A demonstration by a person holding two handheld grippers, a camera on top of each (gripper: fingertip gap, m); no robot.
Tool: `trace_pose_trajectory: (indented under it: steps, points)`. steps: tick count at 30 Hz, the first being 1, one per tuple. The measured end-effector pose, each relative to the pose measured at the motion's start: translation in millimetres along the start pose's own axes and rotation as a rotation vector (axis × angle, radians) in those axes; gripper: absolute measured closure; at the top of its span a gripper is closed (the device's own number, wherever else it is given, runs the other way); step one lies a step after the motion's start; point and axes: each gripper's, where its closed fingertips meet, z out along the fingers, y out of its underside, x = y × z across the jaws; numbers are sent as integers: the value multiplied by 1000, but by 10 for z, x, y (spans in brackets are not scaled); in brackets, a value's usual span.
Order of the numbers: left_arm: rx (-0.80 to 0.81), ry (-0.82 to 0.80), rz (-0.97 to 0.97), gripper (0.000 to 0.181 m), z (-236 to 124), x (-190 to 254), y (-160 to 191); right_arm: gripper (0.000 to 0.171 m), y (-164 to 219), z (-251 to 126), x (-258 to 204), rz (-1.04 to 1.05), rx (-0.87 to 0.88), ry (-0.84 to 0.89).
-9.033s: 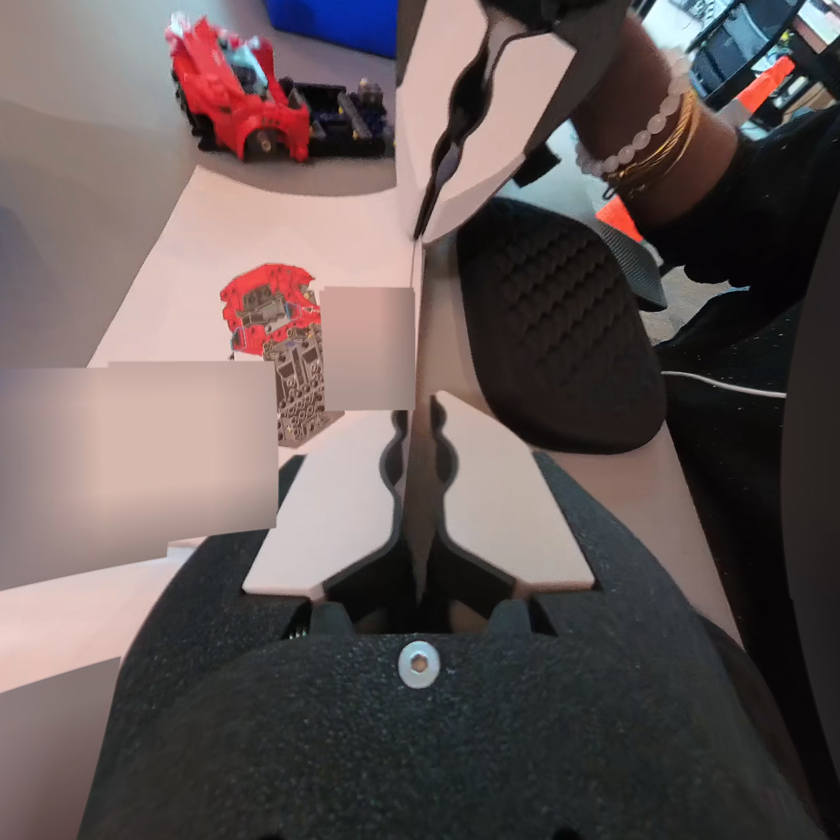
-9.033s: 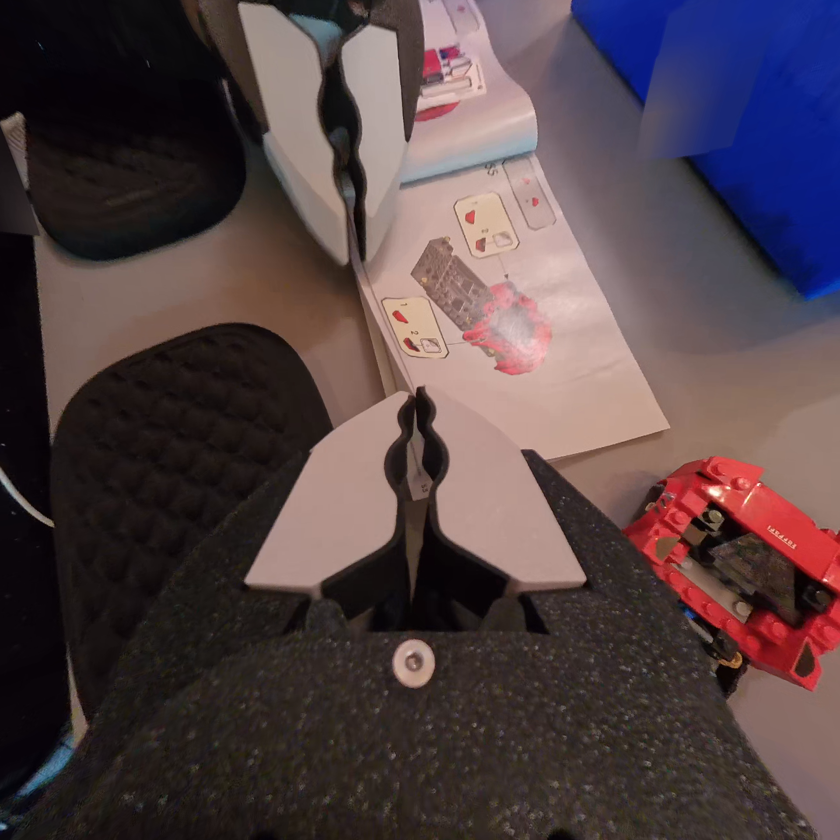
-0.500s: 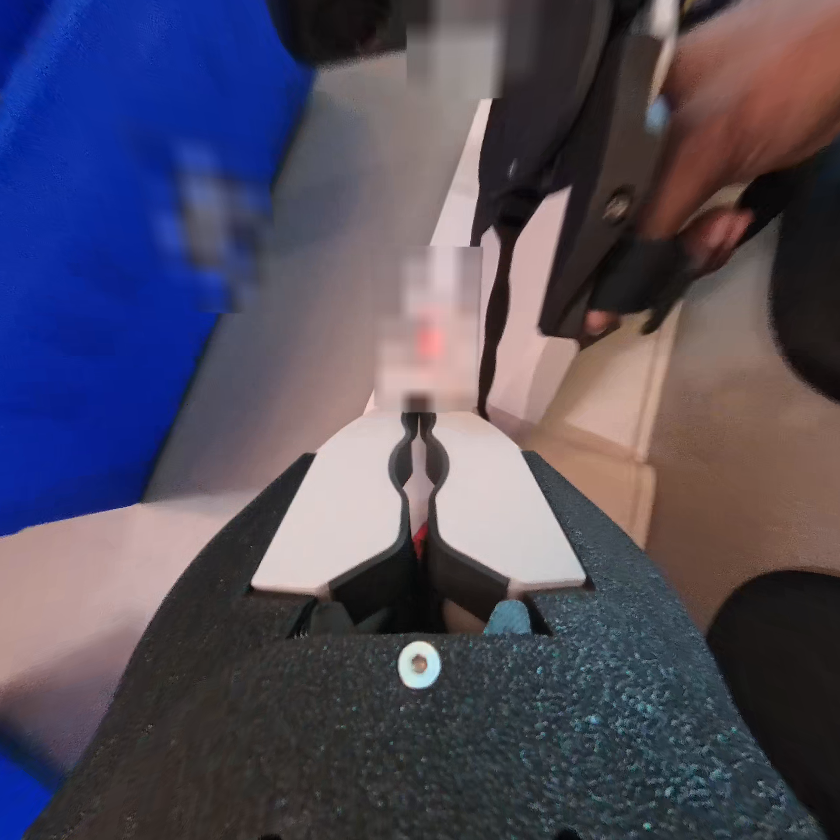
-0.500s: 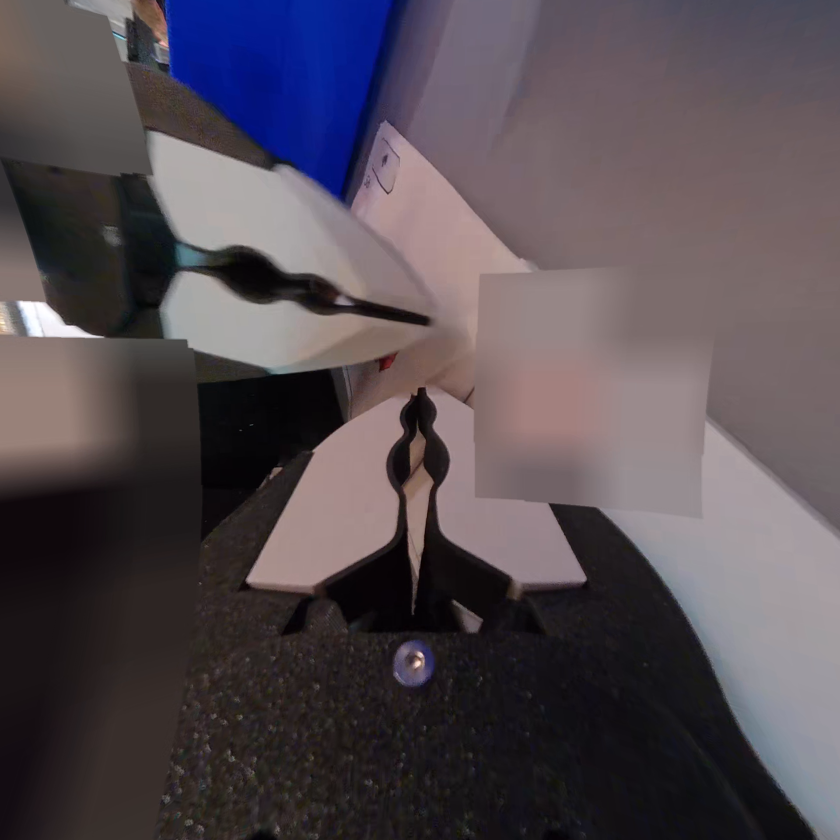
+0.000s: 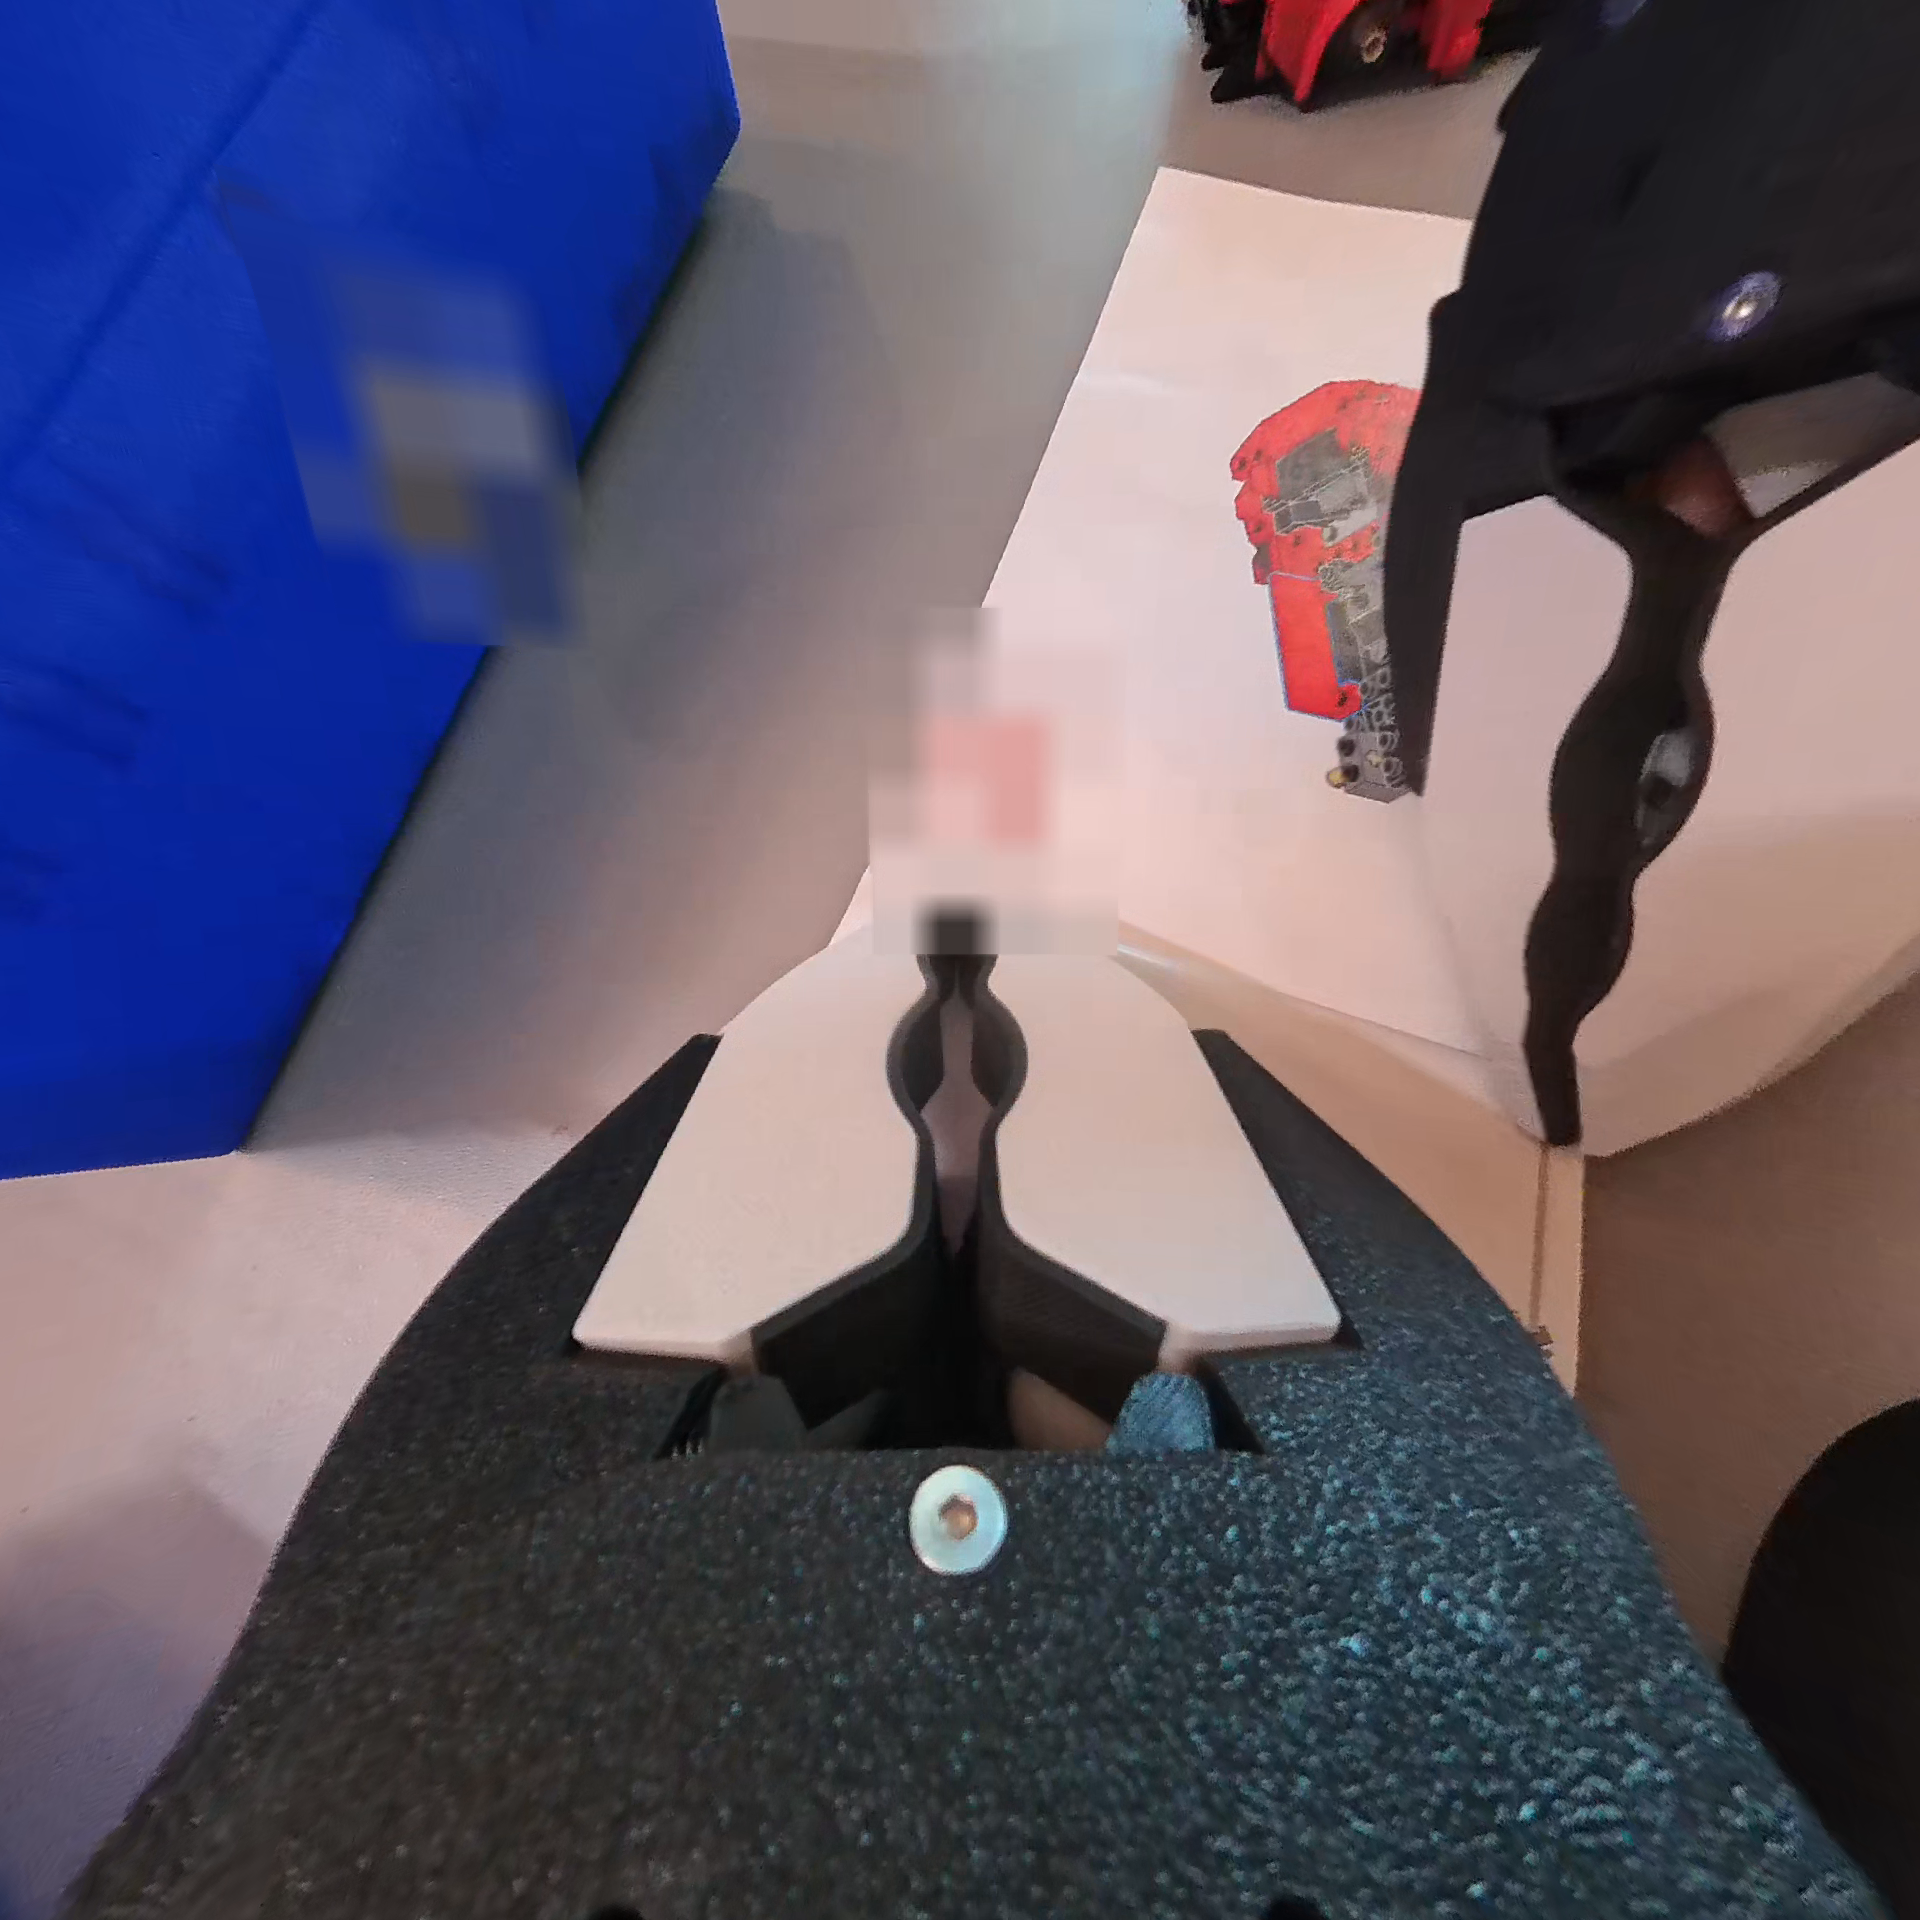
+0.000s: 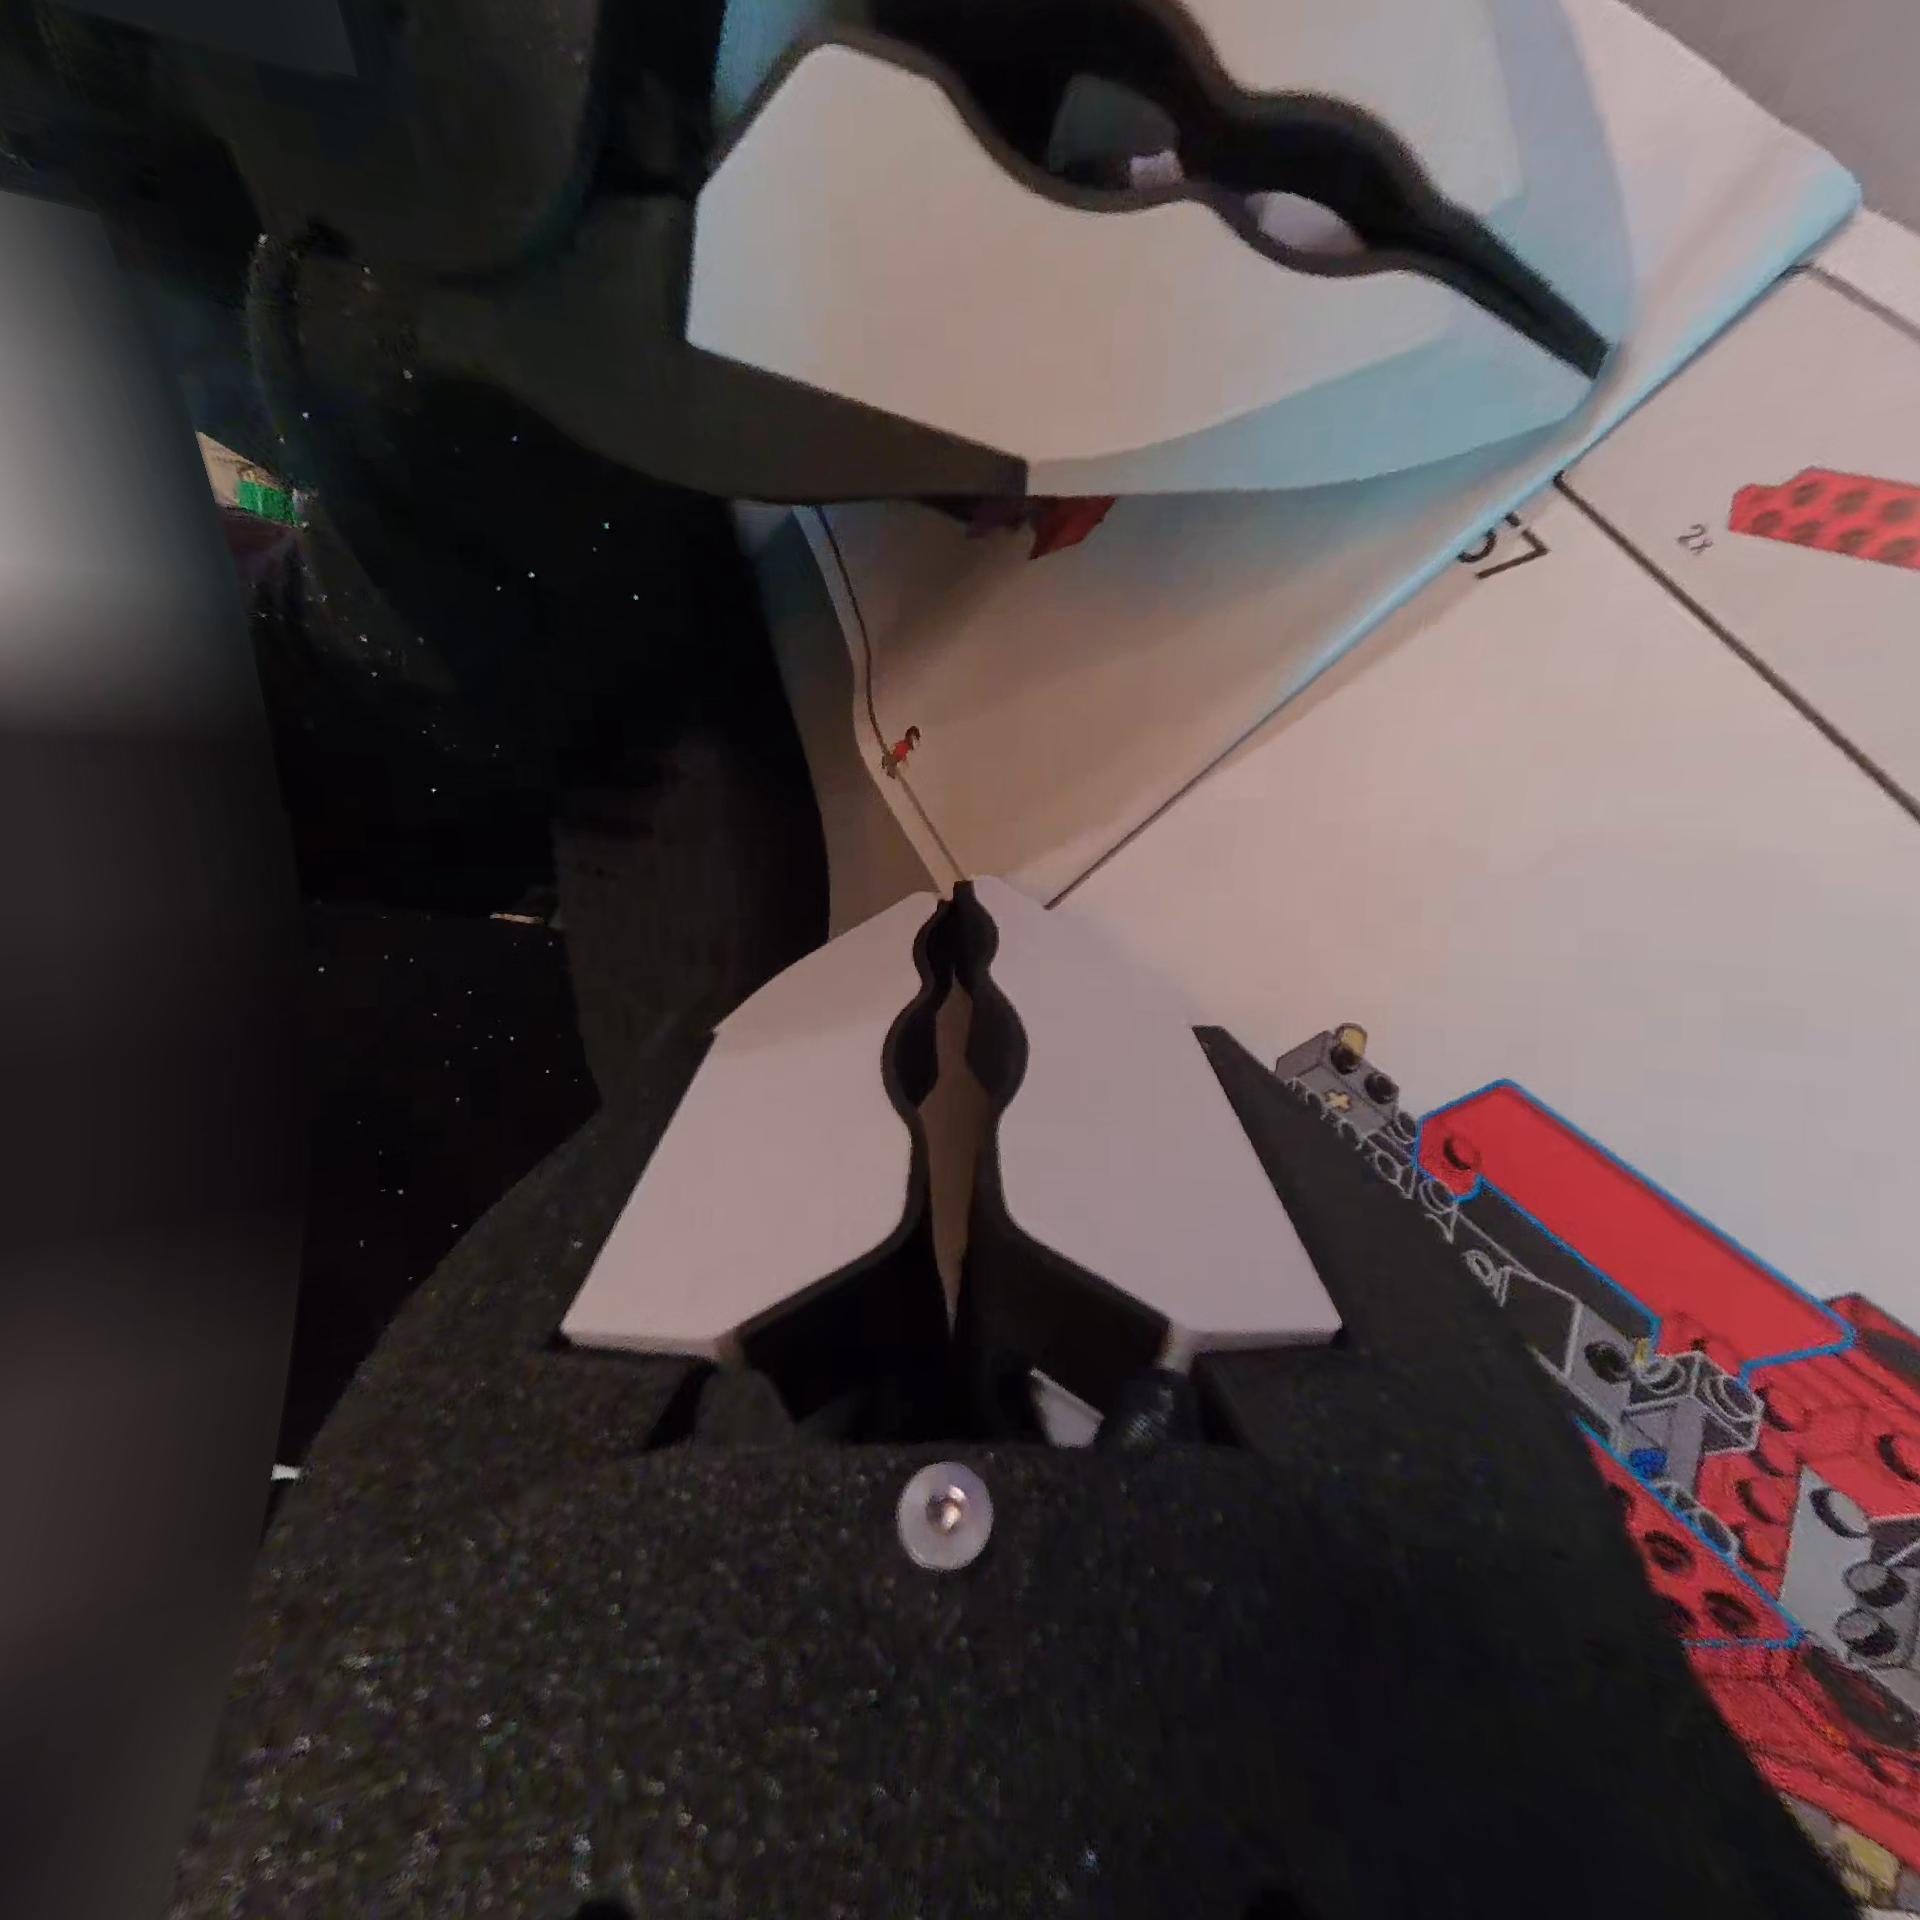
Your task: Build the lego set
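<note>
Both wrist views, booklet handling. I had the left gripper [image 5: 956, 940] clenched on a page of the instruction booklet [image 5: 1195, 582]; the sheet edge ran back between its closed jaws, though a mosaic patch covered the very tips. The right gripper [image 6: 961, 894] was likewise clenched on a thin page edge [image 6: 914, 800] that rose straight ahead of its tips. In the left view the right gripper hung ahead and to the right, its tip touching the fold of the lifted page. In the right view the left gripper lay above and ahead, across a raised, curling page.

The printed step with a red and grey assembly [image 6: 1621, 1299] lay just right of the right gripper. The partly built red car [image 5: 1340, 42] stood well ahead of the left gripper, at the far edge of the view on the grey surface [image 5: 665, 665], apart from both grippers. A blue bin [image 5: 260, 520] stood to the left.

Judgement of progress: a large part of the car appeared assembled, yet I was only turning pages; no brick was in either gripper, and the steps shown remained to be built.
</note>
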Motion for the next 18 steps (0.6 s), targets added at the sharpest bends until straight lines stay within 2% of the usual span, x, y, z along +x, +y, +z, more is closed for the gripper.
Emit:
trace_pose_trajectory:
  steps: [5,6,7,8,10,14,16,18]
  points:
    - [7,-12,9,181,-3,1,-4,171,15,4,-8,-63,-16,39]
    - [8,-19,14,181,-3,1,-6,171,69,14,-33,-71,-54,31]
    - [8,-24,17,181,-2,2,-6,170,251,58,-103,-71,-165,-17]
    - [8,-26,18,181,-1,2,-8,171,324,105,-202,-60,-197,-76]
    - [14,-26,24,181,-3,-1,-16,171,314,92,-211,-169,-202,-32]
    - [98,-80,-17,181,-228,-62,-169,171,-118,-147,-423,-353,40,-103]
    - [174,-104,-77,181,-505,-47,-275,171,-328,-275,-247,-464,135,14]
    - [130,-127,-101,181,-728,28,-124,171,-455,-341,-41,-536,176,127]
